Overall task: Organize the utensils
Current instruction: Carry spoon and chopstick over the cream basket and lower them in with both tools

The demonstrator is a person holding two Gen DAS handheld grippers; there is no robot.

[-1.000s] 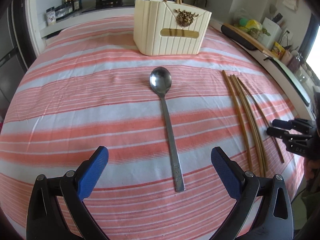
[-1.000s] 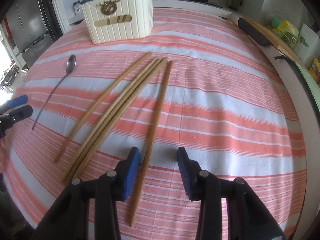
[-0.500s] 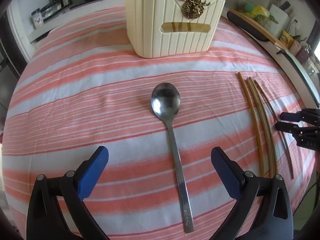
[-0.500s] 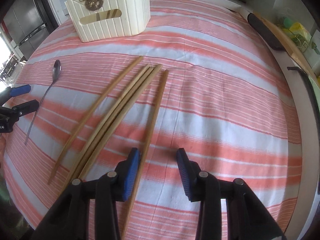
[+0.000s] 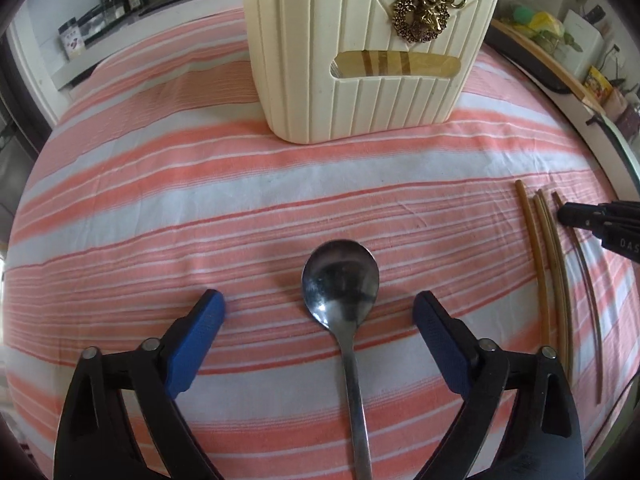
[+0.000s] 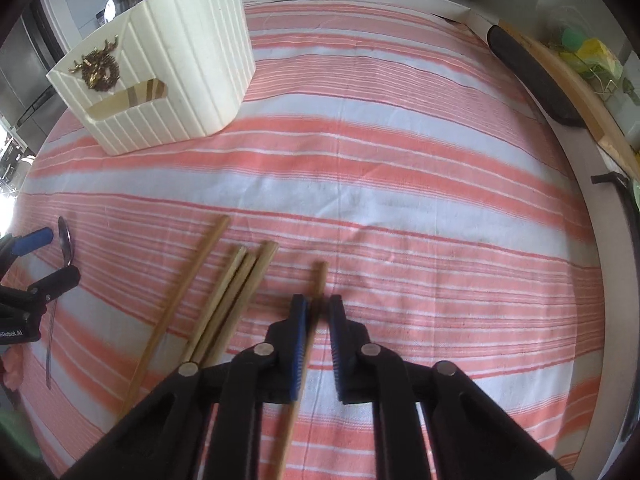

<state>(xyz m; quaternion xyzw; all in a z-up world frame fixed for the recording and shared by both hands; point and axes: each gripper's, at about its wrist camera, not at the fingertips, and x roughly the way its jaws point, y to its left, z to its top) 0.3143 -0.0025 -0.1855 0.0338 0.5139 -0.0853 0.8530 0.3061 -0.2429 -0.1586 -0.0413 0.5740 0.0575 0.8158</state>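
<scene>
Jaws wide, left gripper (image 5: 318, 312) straddles spoon (image 5: 340, 280).

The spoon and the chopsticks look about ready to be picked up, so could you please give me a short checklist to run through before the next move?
1. Left gripper open wide enough for the spoon: ok.
2. Spoon centred between the left fingers: ok, neck on the midline.
3. Right gripper astride only the single chopstick: ok, the other chopsticks lie apart to its left.
4. Right grip closed firmly on that chopstick: cannot tell, a narrow gap shows.
5. Holder upright and within view: ok.
6. Free slot in the holder for the spoon: cannot tell, the top is out of view.
</scene>
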